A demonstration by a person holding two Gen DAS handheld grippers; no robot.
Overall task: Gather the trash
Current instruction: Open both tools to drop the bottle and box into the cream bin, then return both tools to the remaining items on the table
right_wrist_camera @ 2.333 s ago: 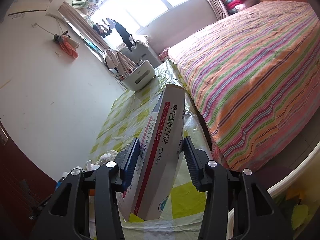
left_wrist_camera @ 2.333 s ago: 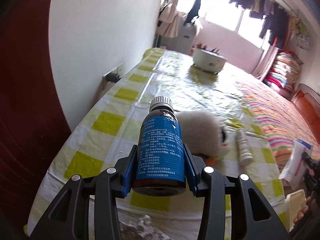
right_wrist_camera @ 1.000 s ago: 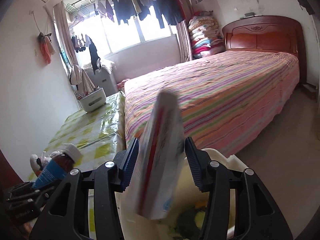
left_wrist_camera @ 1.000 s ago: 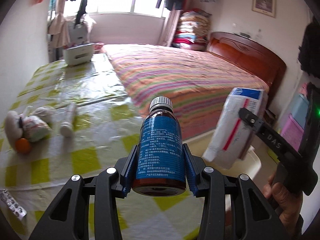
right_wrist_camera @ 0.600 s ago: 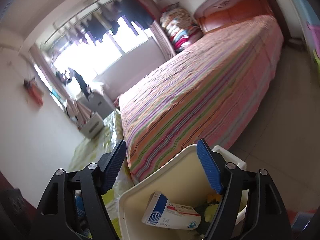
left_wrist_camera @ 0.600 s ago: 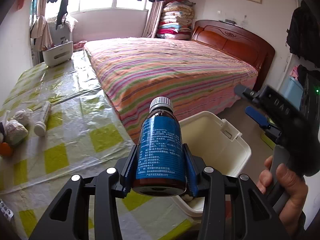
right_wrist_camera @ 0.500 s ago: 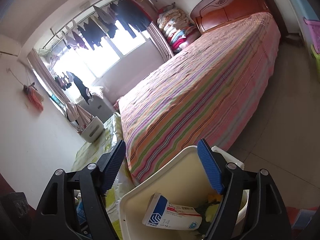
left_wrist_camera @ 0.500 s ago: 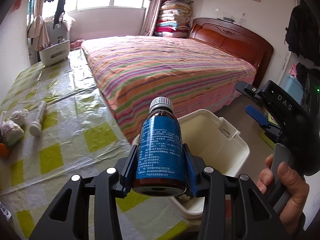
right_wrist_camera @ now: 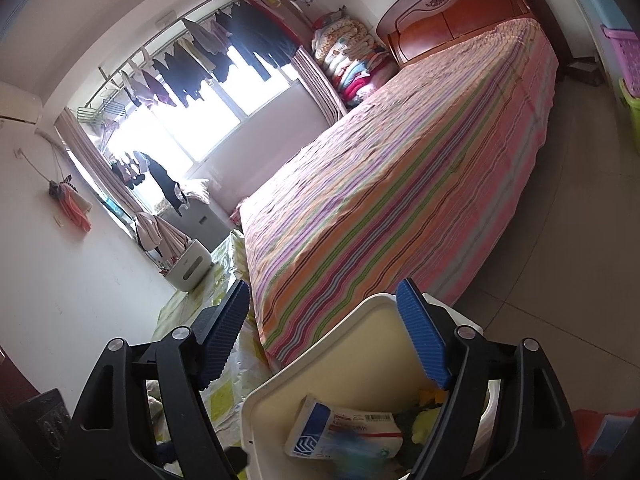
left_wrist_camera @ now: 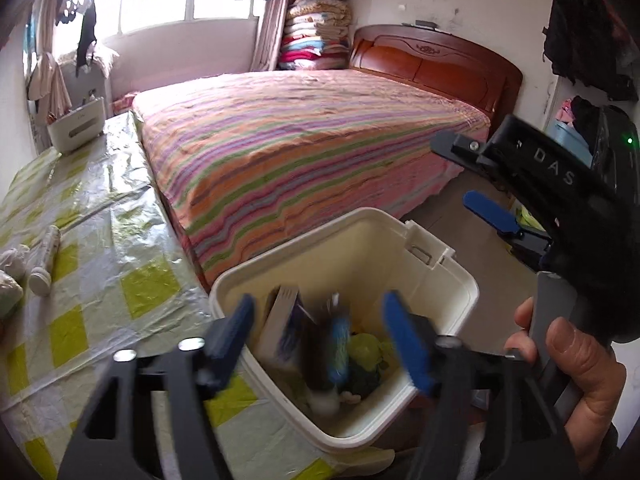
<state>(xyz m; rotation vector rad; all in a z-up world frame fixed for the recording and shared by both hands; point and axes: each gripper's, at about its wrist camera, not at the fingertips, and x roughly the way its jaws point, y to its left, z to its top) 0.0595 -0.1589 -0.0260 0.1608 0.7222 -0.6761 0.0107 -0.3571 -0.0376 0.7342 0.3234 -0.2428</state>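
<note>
A white bin (left_wrist_camera: 362, 218) stands on the floor between the table and the bed. My left gripper (left_wrist_camera: 320, 314) hangs over it and its jaws are opening. The brown bottle with the blue label (left_wrist_camera: 334, 346) is a blur between them, free of the pads and dropping neck-down into the bin. A white and blue medicine box (left_wrist_camera: 280, 326) leans inside, over green scraps. In the right wrist view my right gripper (right_wrist_camera: 323, 330) is open and empty above the bin (right_wrist_camera: 352, 312). The box (right_wrist_camera: 346, 432) lies flat below it. A hand (left_wrist_camera: 576, 364) holds the right gripper (left_wrist_camera: 474, 182).
The table's yellow-checked plastic cloth (left_wrist_camera: 120, 248) carries a white tube (left_wrist_camera: 45, 256) and wadded tissue (left_wrist_camera: 12, 266) at the left, and a white container (left_wrist_camera: 78, 128) at the far end. A striped bed (left_wrist_camera: 304, 148) runs alongside the bin. Tiled floor (right_wrist_camera: 572, 248) lies to the right.
My left gripper swung from over the table to above the bin and let go of the bottle, which now falls in. The right gripper dropped the box into the bin and stays open.
</note>
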